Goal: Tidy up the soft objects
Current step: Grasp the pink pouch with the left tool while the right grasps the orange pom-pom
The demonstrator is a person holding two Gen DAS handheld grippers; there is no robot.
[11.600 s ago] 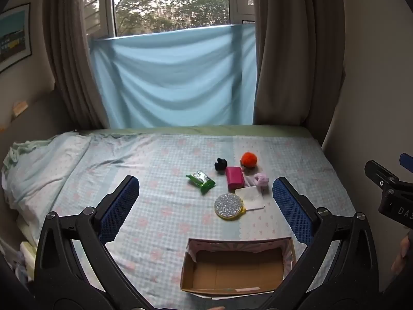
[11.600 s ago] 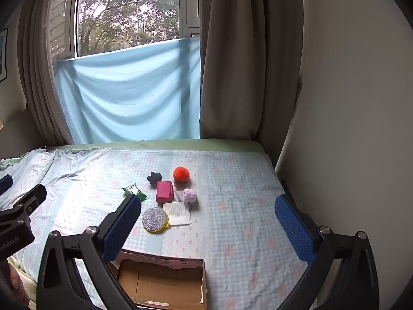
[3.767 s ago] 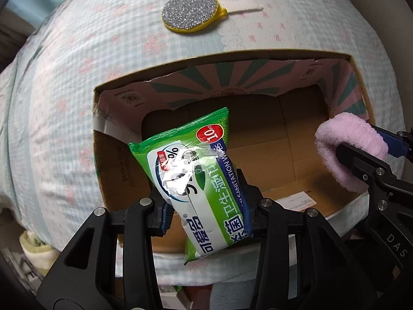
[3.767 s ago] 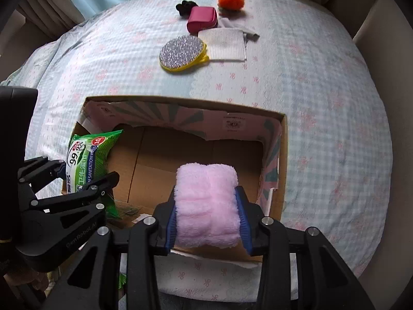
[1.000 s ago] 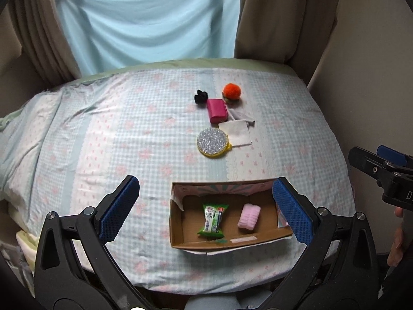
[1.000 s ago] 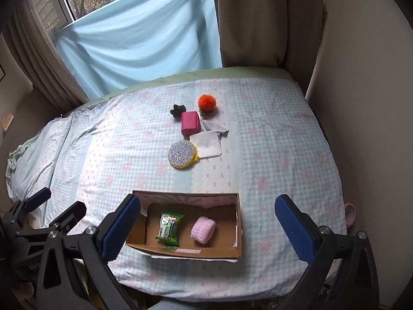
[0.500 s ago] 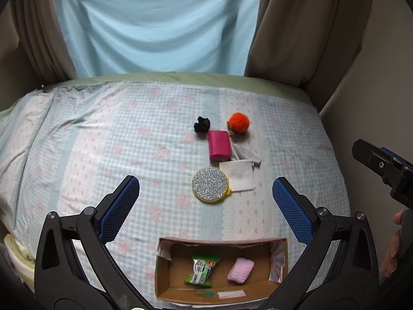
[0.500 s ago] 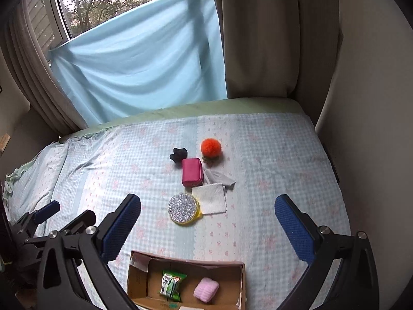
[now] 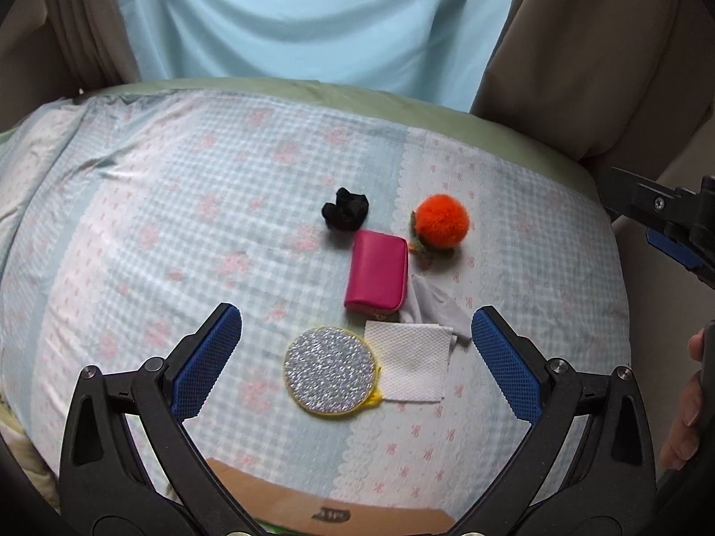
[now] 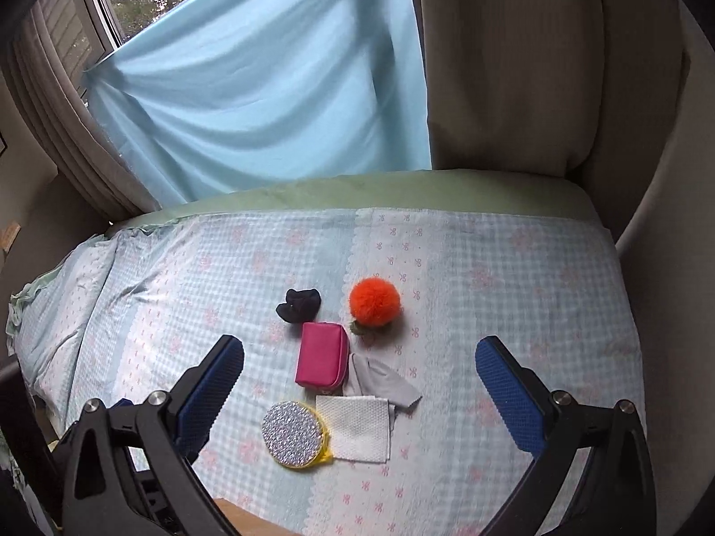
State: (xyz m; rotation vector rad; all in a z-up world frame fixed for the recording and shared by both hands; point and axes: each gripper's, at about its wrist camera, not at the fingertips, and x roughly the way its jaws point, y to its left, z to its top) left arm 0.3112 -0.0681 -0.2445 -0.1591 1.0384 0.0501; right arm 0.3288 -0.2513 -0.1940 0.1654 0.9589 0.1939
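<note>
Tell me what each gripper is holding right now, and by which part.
Nothing is held. The left gripper and the right gripper are both open and empty above the bed, the silver scrub pad and white cloth lying untouched below.

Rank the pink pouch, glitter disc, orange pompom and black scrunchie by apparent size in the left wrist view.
1. glitter disc, though it lies nearest the camera
2. pink pouch, close to the disc, so that order is unsure
3. orange pompom
4. black scrunchie
</note>
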